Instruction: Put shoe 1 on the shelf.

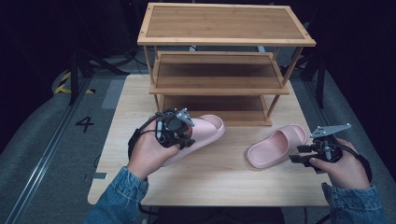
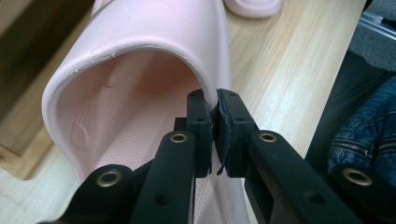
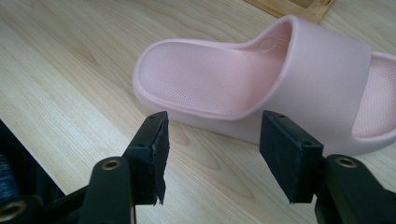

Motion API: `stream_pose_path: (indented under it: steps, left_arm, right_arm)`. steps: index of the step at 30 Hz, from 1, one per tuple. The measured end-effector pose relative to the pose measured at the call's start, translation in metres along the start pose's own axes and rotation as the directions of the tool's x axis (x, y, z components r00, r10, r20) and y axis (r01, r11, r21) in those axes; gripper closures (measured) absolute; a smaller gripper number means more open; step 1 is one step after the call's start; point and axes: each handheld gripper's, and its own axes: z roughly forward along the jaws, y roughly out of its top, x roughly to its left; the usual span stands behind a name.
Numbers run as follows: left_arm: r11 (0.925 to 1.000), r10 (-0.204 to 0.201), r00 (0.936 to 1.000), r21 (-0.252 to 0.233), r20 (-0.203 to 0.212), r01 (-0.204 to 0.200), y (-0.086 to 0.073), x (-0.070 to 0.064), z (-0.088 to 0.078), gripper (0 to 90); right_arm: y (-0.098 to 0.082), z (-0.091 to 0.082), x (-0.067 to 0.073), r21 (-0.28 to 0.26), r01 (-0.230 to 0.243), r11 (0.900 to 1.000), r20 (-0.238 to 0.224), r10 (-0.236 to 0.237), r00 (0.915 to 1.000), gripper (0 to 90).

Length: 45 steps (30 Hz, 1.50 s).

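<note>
Now the left gripper point(image 1: 180, 135) is clamped on one pink slipper's point(image 1: 201, 133) strap, lifting it; next, carry it onto the far rack point(image 1: 219, 70). Right gripper point(image 1: 303, 154) stands apart near the other slipper point(image 1: 275, 147).

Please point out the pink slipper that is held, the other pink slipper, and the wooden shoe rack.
held pink slipper point(image 2: 140, 28), left gripper view, on its strap.
second pink slipper point(image 1: 273, 148), high view, on its footbed.
wooden shoe rack point(image 1: 224, 23), high view, on its top shelf.
</note>
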Motion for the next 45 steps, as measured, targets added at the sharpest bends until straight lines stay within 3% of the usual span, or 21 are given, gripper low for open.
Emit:
stream_pose_path:
  steps: [15, 21, 24, 32, 45]
  left_arm:
    - [0.9986, 0.034, 0.9994, -0.04, -0.007, -0.034, 0.028, 0.003, -0.032, 83.5]
    - [0.9979, 0.032, 0.9987, -0.056, -0.04, -0.034, 0.038, 0.009, -0.04, 83.5]
    - [0.9972, 0.048, 0.9962, -0.053, -0.073, -0.051, 0.047, 0.017, -0.043, 83.1]
    - [0.9959, 0.038, 0.9941, -0.077, -0.101, -0.046, 0.062, 0.034, -0.046, 82.9]
    - [0.9979, 0.024, 0.9866, -0.055, -0.161, -0.033, 0.088, 0.068, -0.04, 82.6]
  right_arm:
    - [-0.003, -0.004, 0.003, -0.009, 0.002, 1.0, 0.007, -0.001, 1.0, 44.8]
    - [-0.003, -0.004, 0.005, -0.012, 0.004, 1.0, 0.008, -0.004, 1.0, 45.0]
    - [-0.005, -0.004, 0.006, -0.011, 0.006, 1.0, 0.004, -0.005, 1.0, 45.0]
    - [-0.011, -0.007, 0.005, -0.009, -0.006, 1.0, 0.011, 0.006, 0.9999, 45.0]
    - [-0.02, -0.012, 0.003, -0.013, -0.028, 1.0, 0.02, 0.028, 0.9994, 45.0]
